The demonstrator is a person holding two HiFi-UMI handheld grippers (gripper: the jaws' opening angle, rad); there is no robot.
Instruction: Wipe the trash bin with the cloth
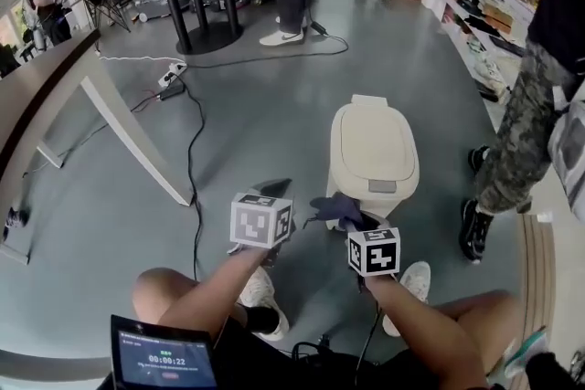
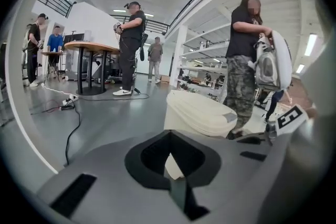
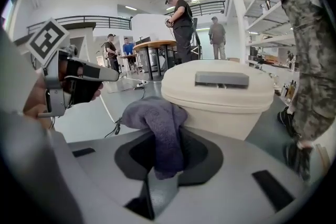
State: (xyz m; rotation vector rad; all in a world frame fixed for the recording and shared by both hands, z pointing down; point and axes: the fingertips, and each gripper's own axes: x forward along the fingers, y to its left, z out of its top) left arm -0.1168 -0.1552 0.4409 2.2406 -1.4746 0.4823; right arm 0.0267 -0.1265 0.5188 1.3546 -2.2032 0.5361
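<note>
A cream trash bin with a closed lid stands on the grey floor just ahead of me. My right gripper is shut on a purple cloth, held close to the bin's near side. In the right gripper view the cloth hangs bunched from the jaws of the right gripper, right in front of the bin. My left gripper hovers left of the bin, shut and empty. From the left gripper view, the left gripper has the bin ahead to its right.
A person in camouflage trousers stands close to the right of the bin. A black cable and a power strip lie on the floor to the left. A slanted white table leg is further left. Shelves line the right wall.
</note>
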